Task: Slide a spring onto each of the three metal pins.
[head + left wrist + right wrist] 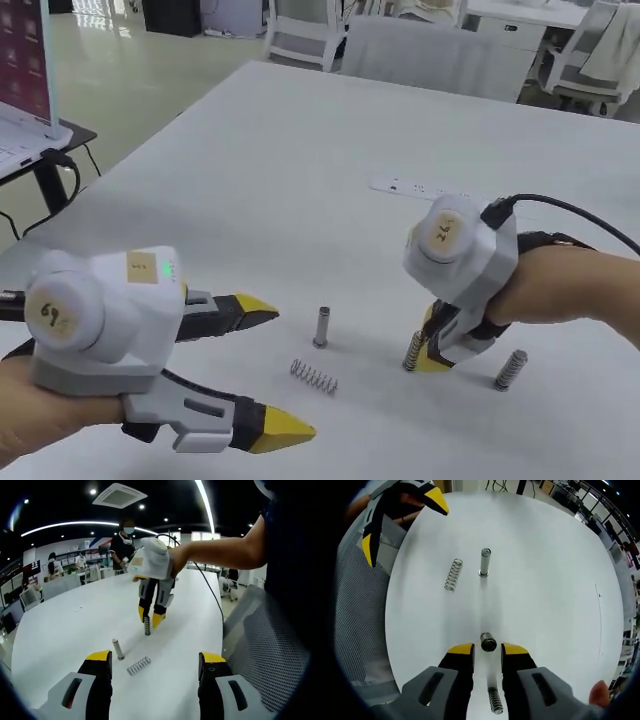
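Yellow-tipped left tongs (270,368) hang released just short of the loose spring (313,376) lying on the bench (250,180) — pinched off-centre, it could roll or flick away. Beyond it the bare pin (321,327) looks free-standing, so a skewed spring might topple it. Right tongs (150,618) straddle a sprung pin (413,350); whether they grip it I cannot tell — a careless pull could tip it.

the head view looks forward and down from the near edge of the white table (300,150). the left gripper view sits low at near left, facing right. the right gripper view looks steeply down, close. all share the bare pin (321,326) and loose spring (313,376).
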The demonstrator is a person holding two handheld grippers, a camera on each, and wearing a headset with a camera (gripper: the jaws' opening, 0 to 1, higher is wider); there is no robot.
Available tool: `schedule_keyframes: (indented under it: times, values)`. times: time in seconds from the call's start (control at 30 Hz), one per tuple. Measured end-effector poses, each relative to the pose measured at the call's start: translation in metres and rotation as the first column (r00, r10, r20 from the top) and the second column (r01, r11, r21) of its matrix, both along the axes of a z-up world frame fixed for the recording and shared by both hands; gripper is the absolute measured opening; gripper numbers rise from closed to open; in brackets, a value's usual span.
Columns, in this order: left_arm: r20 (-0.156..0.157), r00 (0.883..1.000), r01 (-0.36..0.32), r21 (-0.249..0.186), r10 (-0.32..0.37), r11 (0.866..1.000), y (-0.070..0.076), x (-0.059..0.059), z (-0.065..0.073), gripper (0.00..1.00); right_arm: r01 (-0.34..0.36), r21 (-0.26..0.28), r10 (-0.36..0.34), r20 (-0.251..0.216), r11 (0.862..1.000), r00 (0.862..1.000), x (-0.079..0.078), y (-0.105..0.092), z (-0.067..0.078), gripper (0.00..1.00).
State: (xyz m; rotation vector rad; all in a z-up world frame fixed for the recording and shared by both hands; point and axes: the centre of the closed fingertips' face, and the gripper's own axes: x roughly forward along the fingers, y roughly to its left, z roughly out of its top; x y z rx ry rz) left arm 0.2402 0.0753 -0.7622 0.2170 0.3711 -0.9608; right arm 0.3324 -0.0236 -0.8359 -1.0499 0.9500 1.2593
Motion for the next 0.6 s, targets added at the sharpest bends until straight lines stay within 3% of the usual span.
schedule_keyframes:
  times: [0.43, 0.6]
  values:
    - [-0.001, 1.000, -0.004, 0.004, 0.004, 1.000, 0.002, 0.000, -0.001, 0.66, -0.005, 0.026, 0.004, 0.035, 1.000, 0.999, 0.002, 0.005, 0.012, 0.23]
    - [-0.001, 1.000, -0.003, 0.007, 0.003, 1.000, 0.002, 0.000, -0.002, 0.66, -0.024, 0.042, 0.023, 0.020, 0.999, 1.000, -0.007, 0.011, 0.015, 0.25]
